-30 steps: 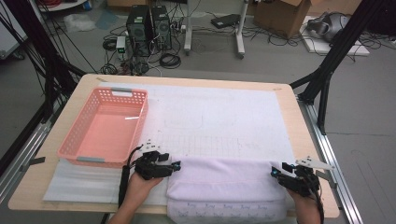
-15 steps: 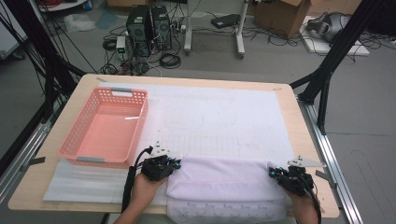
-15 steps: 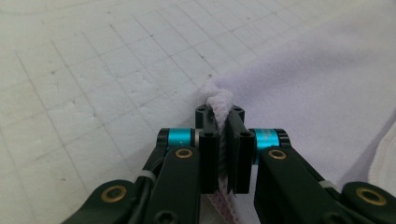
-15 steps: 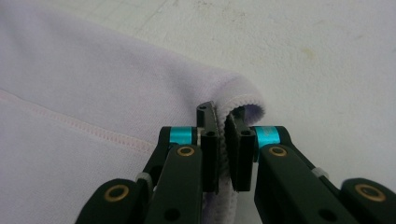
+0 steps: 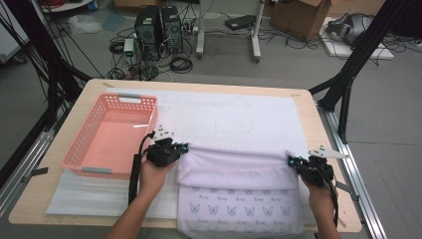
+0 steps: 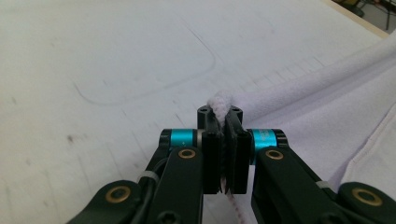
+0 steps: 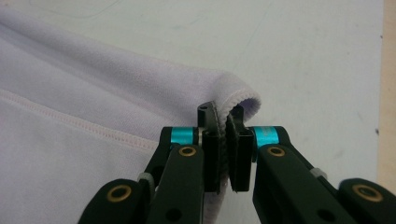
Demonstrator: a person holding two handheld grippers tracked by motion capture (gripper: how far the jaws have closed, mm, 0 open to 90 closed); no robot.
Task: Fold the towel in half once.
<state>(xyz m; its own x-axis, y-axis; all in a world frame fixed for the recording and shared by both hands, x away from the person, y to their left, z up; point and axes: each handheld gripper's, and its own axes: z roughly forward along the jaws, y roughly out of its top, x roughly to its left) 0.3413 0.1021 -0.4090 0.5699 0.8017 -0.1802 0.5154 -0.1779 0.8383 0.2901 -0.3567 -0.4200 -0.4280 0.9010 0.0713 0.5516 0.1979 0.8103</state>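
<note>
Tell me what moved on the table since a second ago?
Both grippers, the left gripper and the right gripper, stayed shut on the lilac blanket and carried its folded edge away from the person, toward the table's middle, so more of the cat-print underside shows. The pink basket and the white mat stayed put.

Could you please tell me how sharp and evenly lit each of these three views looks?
High view: even light, faint glare in the pink plastic basket. Left gripper view: jaws crisp, pale lilac fleece cloth softens farther off. Right gripper view: cloth seam sharp, soft shadow under the fold.
</note>
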